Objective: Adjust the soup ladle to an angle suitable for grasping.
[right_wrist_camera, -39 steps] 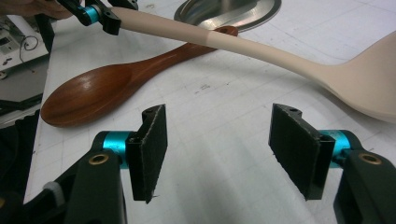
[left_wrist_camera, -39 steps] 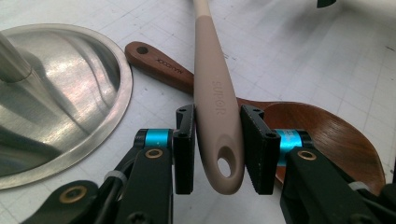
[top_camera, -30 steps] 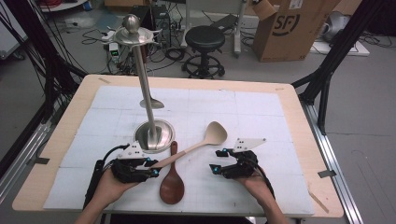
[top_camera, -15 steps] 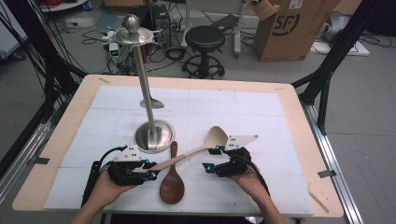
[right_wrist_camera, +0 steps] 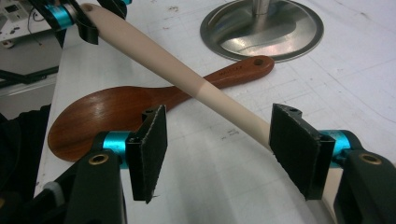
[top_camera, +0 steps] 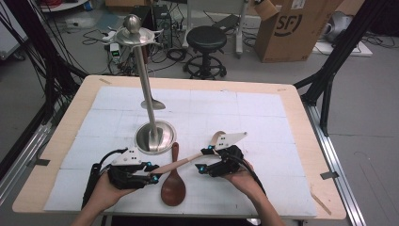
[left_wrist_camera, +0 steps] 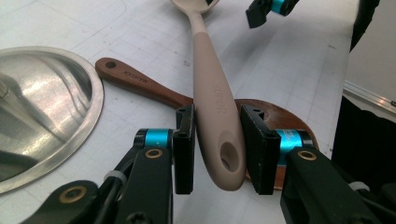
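Left gripper view: fingers (left_wrist_camera: pixel 186 140) gripping beige spoon (left_wrist_camera: pixel 215 100).

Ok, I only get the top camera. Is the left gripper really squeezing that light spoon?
Observer: Yes. In the left gripper view, the left gripper has its pads pressed on both sides of the beige spoon, right by the hanging hole in its handle.
Operator: And the other gripper, got it too?
Observer: Not yet. In the right gripper view, the right gripper has its jaws wide open. The handle runs between them, with one pad plainly clear of it.
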A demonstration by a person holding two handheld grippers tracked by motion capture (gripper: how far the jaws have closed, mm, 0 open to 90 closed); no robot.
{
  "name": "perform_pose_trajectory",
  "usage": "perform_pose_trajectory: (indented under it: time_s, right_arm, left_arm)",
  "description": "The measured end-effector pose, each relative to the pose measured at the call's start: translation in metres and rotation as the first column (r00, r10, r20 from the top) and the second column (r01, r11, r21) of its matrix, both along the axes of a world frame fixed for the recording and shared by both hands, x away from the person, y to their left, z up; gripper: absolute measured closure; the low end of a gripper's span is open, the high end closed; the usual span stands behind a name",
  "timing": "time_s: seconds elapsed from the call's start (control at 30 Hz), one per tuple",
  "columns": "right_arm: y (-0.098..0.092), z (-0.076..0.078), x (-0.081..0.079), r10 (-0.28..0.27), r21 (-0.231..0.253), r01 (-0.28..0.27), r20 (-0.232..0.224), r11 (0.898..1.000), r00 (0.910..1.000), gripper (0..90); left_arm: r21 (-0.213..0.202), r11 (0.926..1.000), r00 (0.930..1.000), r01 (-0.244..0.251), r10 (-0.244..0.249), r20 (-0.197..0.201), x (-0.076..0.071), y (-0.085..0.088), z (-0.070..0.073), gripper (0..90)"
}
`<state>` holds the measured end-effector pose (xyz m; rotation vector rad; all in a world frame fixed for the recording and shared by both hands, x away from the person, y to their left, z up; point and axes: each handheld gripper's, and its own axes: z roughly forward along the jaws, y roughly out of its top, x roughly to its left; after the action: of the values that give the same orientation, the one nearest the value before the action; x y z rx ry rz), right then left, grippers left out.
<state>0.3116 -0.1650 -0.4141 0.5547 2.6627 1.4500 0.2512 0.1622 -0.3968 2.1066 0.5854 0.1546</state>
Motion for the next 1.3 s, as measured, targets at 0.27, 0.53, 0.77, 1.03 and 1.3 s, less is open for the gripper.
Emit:
perform_pose_trajectory:
  time_s: [0.27, 0.53, 0.77, 1.03, 1.3]
  right_arm:
    - [0.010, 0.001, 0.004, 0.014, -0.021, -0.014, 0.009, 1.000, 0.9999, 36.7]
    - [0.019, 0.000, 0.005, 0.033, -0.048, -0.033, 0.006, 0.998, 0.9994, 36.5]
    - [0.023, -0.001, 0.007, 0.041, -0.061, -0.041, 0.007, 0.997, 0.9991, 36.5]
    - [0.032, -0.004, 0.009, 0.055, -0.096, -0.054, 0.010, 0.994, 0.9984, 36.6]
    - [0.038, -0.006, 0.012, 0.056, -0.117, -0.055, 0.001, 0.992, 0.9984, 40.9]
  left_arm:
    - [-0.020, 0.9998, 0.9999, 0.009, -0.009, 0.006, 0.000, -0.002, 0.004, 67.5]
    - [-0.026, 0.9995, 0.9998, 0.017, -0.017, 0.011, -0.001, -0.004, 0.006, 67.5]
    - [-0.028, 0.9994, 0.9996, 0.021, -0.020, 0.020, -0.001, -0.005, 0.009, 67.5]
    - [-0.032, 0.9993, 0.9994, 0.021, -0.020, 0.027, -0.002, -0.007, 0.011, 67.5]
    - [-0.029, 0.9993, 0.9990, 0.022, -0.021, 0.038, -0.003, -0.009, 0.014, 67.4]
